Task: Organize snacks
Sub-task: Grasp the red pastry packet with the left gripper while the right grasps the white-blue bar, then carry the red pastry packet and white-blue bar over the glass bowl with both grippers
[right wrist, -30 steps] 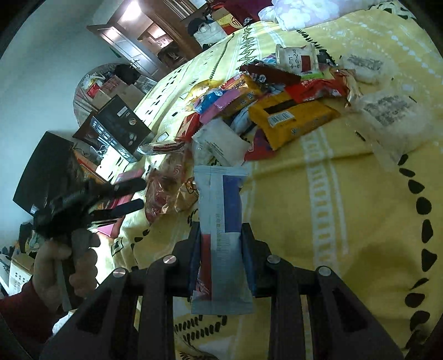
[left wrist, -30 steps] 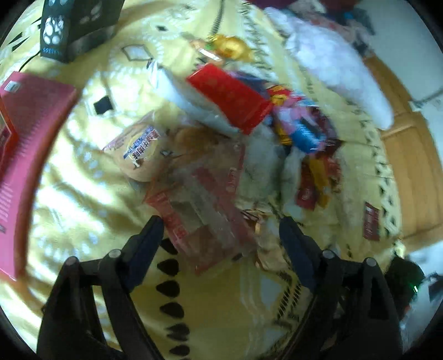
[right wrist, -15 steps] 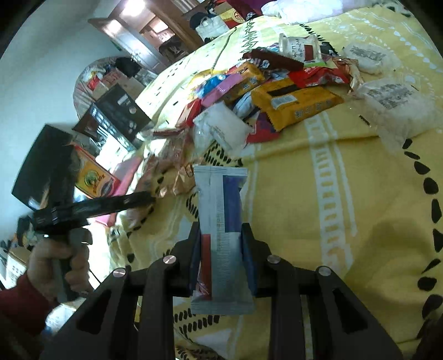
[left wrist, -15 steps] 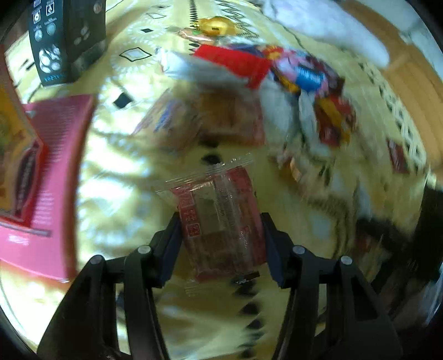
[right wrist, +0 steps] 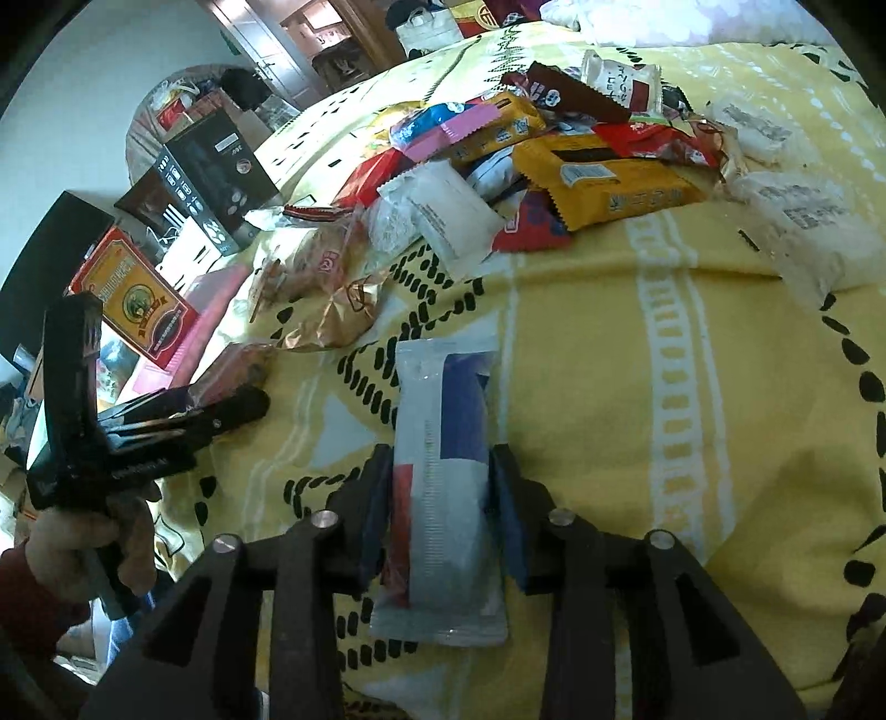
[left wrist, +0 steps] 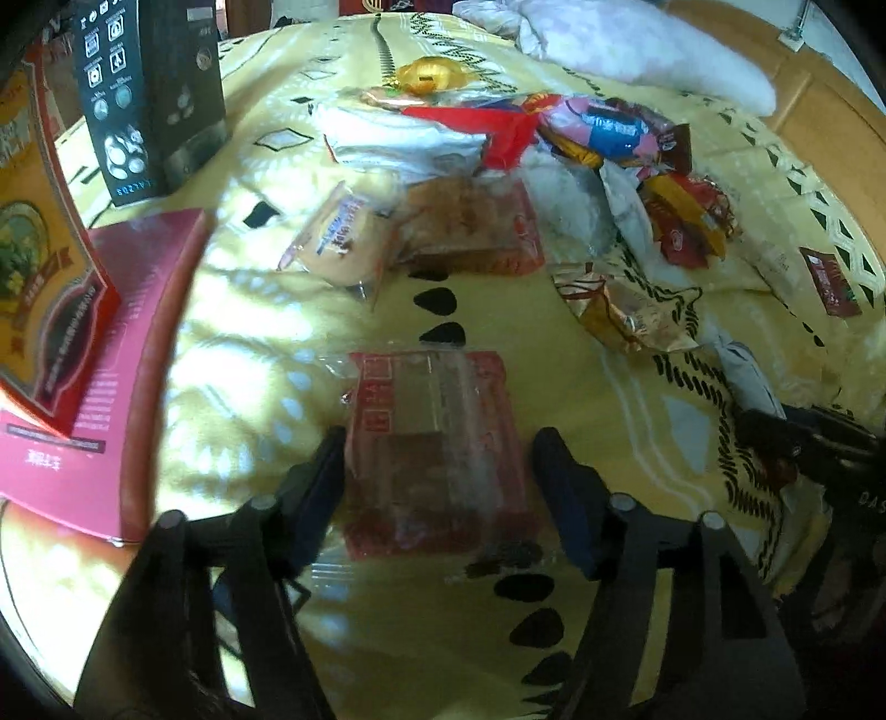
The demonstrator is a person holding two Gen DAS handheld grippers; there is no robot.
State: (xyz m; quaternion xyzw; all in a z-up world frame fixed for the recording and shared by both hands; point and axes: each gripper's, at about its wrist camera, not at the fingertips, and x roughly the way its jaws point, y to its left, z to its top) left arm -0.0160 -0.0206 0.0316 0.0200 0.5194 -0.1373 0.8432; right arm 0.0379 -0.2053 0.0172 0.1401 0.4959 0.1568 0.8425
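My left gripper (left wrist: 437, 454) holds a clear-and-red snack packet (left wrist: 432, 443) between its fingers, just above the yellow bedspread (left wrist: 249, 354). My right gripper (right wrist: 440, 471) is shut on a long white, blue and red snack bar packet (right wrist: 443, 471), held over the bedspread (right wrist: 692, 415). A heap of mixed snacks (left wrist: 554, 149) lies beyond the left gripper; it also shows in the right wrist view (right wrist: 526, 144). The left gripper also shows at the left of the right wrist view (right wrist: 221, 404).
A pink box (left wrist: 99, 387) and a red-and-yellow box (left wrist: 33, 266) lie left of the left gripper. A black box (left wrist: 144, 94) stands at the back left. A white pillow (left wrist: 637, 50) lies at the far side. White packets (right wrist: 803, 221) lie right.
My left gripper closed on the clear-and-red packet, lifted it from the heap and drew it back toward me. My right gripper kept its hold on the bar packet, barely moving.
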